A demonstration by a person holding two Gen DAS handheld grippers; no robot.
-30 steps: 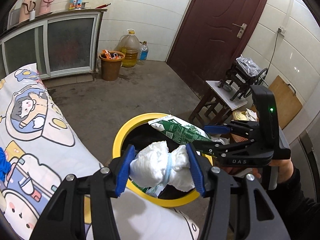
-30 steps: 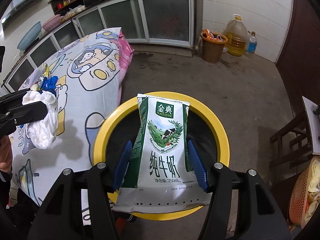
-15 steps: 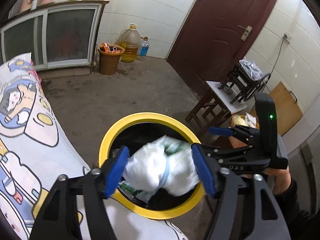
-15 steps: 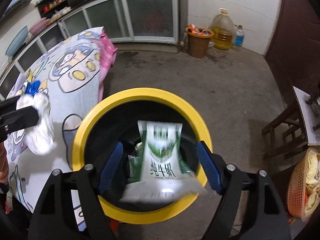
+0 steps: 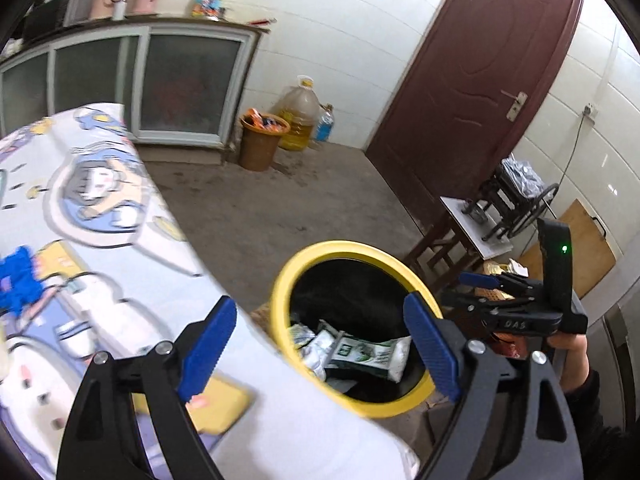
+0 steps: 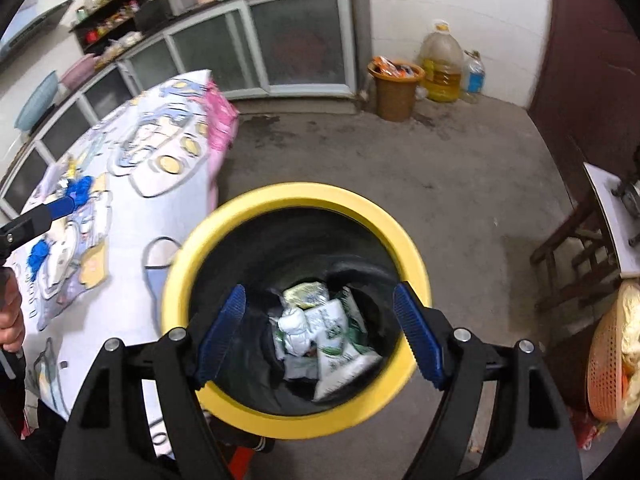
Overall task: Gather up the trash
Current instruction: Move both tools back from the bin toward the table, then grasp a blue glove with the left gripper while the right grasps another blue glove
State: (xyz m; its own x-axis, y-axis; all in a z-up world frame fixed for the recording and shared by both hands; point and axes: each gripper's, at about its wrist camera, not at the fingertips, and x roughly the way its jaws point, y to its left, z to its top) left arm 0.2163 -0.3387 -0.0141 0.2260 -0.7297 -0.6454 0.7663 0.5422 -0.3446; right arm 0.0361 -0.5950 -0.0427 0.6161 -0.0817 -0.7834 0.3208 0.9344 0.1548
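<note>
Trash: milk carton (image 6: 340, 344) and white wad (image 6: 294, 326) lie at bottom of yellow-rimmed bin (image 6: 296, 196), beside worktop (image 5: 100, 240). Left gripper (image 5: 320, 348), right gripper (image 6: 320, 332): fingers apart, empty, above bin for drop.

Home kitchen — glass-fronted cabinets (image 6: 256, 48), oil jug (image 6: 440, 68)

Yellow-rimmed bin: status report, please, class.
Both tools open, empty: left, right. Green-and-white milk carton and white wad inside yellow-rimmed black bin. Nothing blocking.
</note>
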